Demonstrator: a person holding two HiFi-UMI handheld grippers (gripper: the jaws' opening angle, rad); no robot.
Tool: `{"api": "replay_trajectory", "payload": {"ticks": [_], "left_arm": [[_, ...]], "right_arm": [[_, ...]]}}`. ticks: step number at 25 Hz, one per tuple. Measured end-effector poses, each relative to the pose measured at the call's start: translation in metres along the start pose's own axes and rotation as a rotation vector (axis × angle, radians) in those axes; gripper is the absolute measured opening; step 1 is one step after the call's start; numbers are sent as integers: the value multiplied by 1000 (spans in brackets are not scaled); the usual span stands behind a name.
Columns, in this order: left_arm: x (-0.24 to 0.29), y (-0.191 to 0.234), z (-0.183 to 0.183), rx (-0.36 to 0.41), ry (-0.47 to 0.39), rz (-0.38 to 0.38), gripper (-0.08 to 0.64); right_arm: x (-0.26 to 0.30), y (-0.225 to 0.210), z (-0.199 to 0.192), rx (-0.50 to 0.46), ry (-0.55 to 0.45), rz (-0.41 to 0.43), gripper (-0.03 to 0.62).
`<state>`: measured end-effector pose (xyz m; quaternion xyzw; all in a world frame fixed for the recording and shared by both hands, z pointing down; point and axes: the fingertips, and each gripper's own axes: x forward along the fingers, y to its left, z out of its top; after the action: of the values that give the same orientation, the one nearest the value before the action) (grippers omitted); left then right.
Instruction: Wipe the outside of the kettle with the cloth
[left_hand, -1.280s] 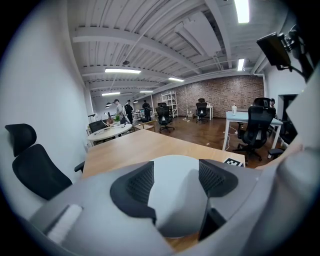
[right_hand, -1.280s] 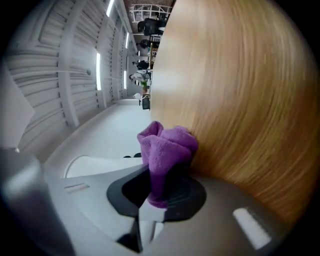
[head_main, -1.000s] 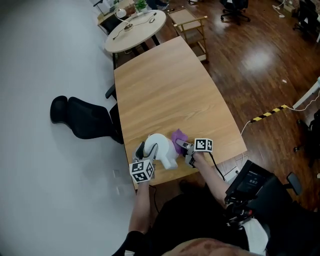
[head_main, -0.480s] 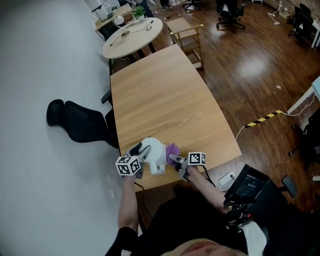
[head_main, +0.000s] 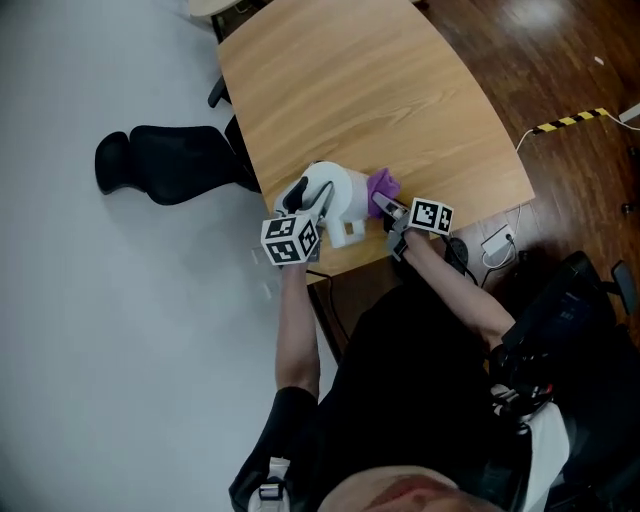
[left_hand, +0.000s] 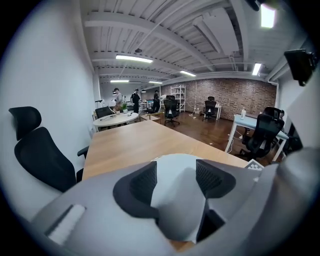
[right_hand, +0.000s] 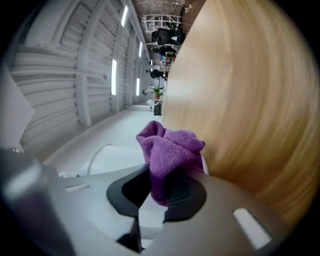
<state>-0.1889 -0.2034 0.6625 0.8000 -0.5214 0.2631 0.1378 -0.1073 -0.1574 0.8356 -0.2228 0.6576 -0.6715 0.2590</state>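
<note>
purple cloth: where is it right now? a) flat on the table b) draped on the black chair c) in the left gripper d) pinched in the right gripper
d: in the right gripper view the purple cloth sticks up from between the shut pads of the right gripper, beside the white kettle.

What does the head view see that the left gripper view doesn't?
Only the head view shows the purple cloth, the striped floor tape and the person's arms. Only the left gripper view shows the ceiling lights and the brick wall. Both show the white kettle, the wooden table and the black chair. Both also show the left gripper: its jaws, which have just opened slightly, have the kettle between them, pads touching it.
</note>
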Motion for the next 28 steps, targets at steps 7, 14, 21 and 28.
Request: {"api": "replay_trajectory", "payload": {"ticks": [7,14,21,28], "left_arm": [[5,-2,-1,16,-18,-34,445],[9,-6,3,52,-29,-78,445],[12,-7,5,100,-29,-165,445],[17,-18,1,195,26,-389,443]], "right_arm": [[-6,-16,5,-5,156,-107,51],[5,162,39,-199,68,391,52],[19,-42,23,23,148,-86,49],[5,-48,0,-24,216,-141,47]]}}
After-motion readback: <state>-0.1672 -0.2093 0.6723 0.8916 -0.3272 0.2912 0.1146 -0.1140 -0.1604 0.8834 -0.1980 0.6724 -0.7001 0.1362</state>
